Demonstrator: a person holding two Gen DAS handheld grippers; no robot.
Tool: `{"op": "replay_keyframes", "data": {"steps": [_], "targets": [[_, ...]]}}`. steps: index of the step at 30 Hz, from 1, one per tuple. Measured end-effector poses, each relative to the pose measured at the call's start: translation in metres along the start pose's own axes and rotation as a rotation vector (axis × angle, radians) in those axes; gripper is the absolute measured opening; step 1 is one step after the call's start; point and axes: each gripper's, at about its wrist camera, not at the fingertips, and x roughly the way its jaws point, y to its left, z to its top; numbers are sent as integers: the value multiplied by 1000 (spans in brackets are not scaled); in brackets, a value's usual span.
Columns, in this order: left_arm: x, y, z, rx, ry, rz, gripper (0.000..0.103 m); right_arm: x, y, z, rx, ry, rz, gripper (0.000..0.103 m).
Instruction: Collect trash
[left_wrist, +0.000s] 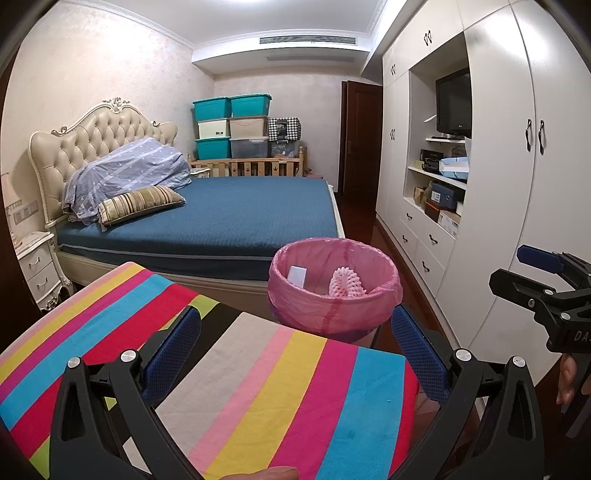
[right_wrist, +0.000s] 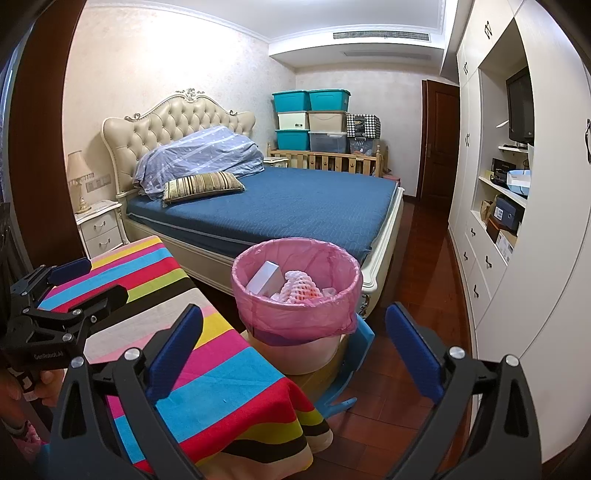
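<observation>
Left wrist view: left gripper (left_wrist: 295, 343) released, blue pads spread wide, nothing between them, hovering over the striped desk (left_wrist: 258, 398). Trash bin (left_wrist: 334, 291) with pink liner sits past the desk's far edge at 12–1 o'clock from the gripper. Inside it: a white box (left_wrist: 297, 276) on the left side and a pink foam net (left_wrist: 347, 284) on the right. Right gripper (left_wrist: 543, 286) shows at the 3 o'clock edge of the frame, pads apart, holding nothing. Bed (left_wrist: 229, 218) with blue mattress behind the bin; wardrobe (left_wrist: 491, 177) runs along the right.

Right wrist view: right gripper (right_wrist: 295, 349) released, pads wide apart, nothing gripped. Trash bin (right_wrist: 297, 295) dead ahead at 12 o'clock, just beside the desk's (right_wrist: 229, 373) right edge, standing on a blue stool (right_wrist: 354, 369). White box (right_wrist: 264, 282) leans against the bin's left inner wall; foam net (right_wrist: 299, 286) in the middle. Left gripper (right_wrist: 79, 280) at 9 o'clock over the desk, pads apart, empty. Nightstand (right_wrist: 99, 227) with lamp (right_wrist: 79, 177) at 10 o'clock beside the bed (right_wrist: 295, 210).
</observation>
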Motion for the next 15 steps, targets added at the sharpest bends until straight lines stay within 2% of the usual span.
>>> {"op": "replay_keyframes", "data": {"steps": [15], "targets": [[0, 2, -2, 6, 4, -7, 97, 0, -1, 0, -1, 0, 0, 97]]}}
